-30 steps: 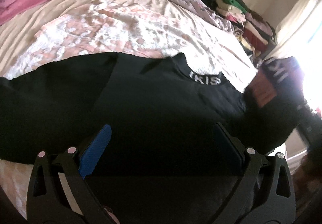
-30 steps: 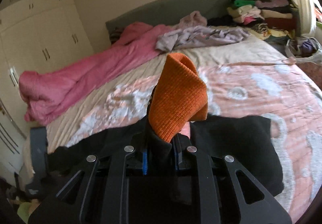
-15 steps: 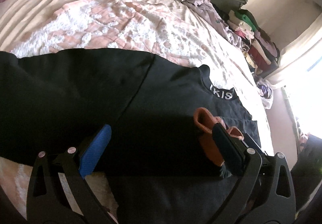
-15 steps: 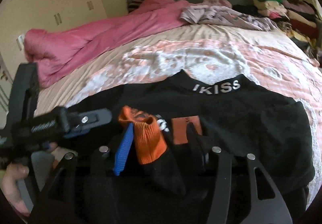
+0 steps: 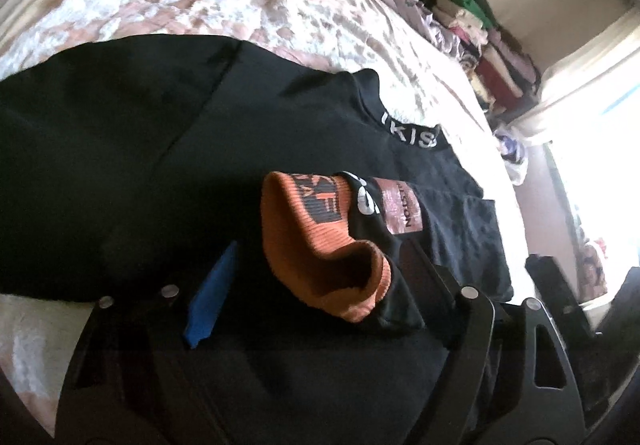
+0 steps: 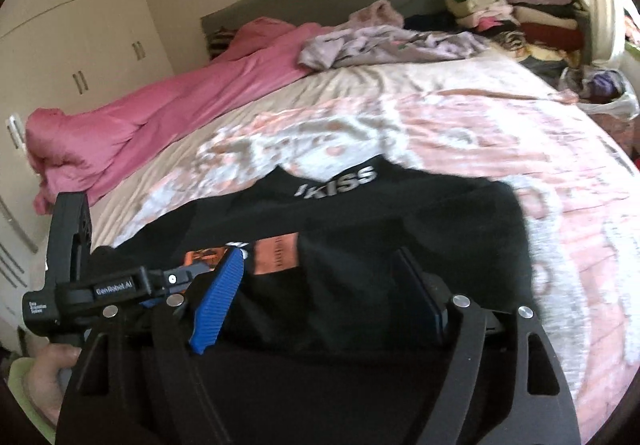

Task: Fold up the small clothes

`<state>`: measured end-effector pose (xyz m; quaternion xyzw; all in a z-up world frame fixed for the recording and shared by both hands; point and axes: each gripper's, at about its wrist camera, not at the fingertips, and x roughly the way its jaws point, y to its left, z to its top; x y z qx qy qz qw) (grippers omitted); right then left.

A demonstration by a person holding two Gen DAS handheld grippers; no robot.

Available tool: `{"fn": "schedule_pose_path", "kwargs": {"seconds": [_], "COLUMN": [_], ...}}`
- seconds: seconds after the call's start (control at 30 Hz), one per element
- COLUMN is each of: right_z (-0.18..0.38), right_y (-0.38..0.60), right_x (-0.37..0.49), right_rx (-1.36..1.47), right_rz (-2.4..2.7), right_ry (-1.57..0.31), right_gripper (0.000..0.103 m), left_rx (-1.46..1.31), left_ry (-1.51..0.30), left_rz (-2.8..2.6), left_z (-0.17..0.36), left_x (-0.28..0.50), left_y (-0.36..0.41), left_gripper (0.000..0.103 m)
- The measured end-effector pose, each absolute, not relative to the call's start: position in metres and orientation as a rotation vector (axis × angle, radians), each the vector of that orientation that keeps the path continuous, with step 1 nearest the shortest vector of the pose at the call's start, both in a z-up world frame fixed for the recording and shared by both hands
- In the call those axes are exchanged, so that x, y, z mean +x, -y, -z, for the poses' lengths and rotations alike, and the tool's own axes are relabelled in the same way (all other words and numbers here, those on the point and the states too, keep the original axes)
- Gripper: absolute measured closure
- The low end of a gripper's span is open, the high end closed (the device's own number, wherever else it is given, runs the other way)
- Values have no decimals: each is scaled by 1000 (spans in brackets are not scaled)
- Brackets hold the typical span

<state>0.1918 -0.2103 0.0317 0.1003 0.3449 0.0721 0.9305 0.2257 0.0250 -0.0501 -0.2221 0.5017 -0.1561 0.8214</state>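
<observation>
A black top (image 5: 160, 165) with an "IKISS" collar lies spread on the bed, also visible in the right wrist view (image 6: 440, 213). On it rests a black sock with an orange cuff (image 5: 320, 229) and an orange patch (image 6: 276, 257). My left gripper (image 5: 323, 248) straddles the sock's cuff and its jaws are closing. The blue pad (image 5: 212, 297) stands clear of the fabric. My right gripper (image 6: 320, 255) hovers over the sock's dark end, jaws opening, holding nothing. The left gripper (image 6: 120, 285) and a hand (image 6: 48, 377) show at the lower left of the right wrist view.
A floral bedspread (image 6: 400, 125) covers the bed. A pink duvet (image 6: 140, 117) runs along its far left side and a lilac garment (image 6: 380, 45) lies crumpled near the headboard. Folded clothes (image 6: 520, 13) are stacked at the back right, above a plastic bag (image 6: 600, 93).
The right gripper brought the orange-cuffed sock down onto the black top and let it go. The left gripper moved in around the sock and its jaws narrowed.
</observation>
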Motion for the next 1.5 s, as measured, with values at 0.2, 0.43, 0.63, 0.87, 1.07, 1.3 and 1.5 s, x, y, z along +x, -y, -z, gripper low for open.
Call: {"fn": "schedule_pose_path", "kwargs": {"seconds": [0.2,0.43,0.63,0.87,1.07,1.3,1.5], "right_z": [-32,-27,-23,-14,3,45,37], "right_y": [237,283,320,287,239,229,223], "right_x": [183,174,168,181,203,221,212], "right_rx": [208,208,258,174,66,39,30], "right_rz": [-87,31,128,57,-72,-53,-58], "right_ry": [-677,-668,-664,-714,-795,-958,-926], "right_gripper": [27,27,27,27,27,27,27], "left_rx": [-381,-309,-223,-210,-175,-68,-47], "left_ry": [-1046,-937,-833,-925,-889,-990,-975], "left_rz": [293,335,288,231,220,208,199], "left_z": [46,19,-7,21,11,48,41], "left_x": [232,228,224,231,218,224,215], "left_y": [-6,-3,-20,-38,-41,-19,-20], "left_gripper": [94,96,95,79,79,75,68]}}
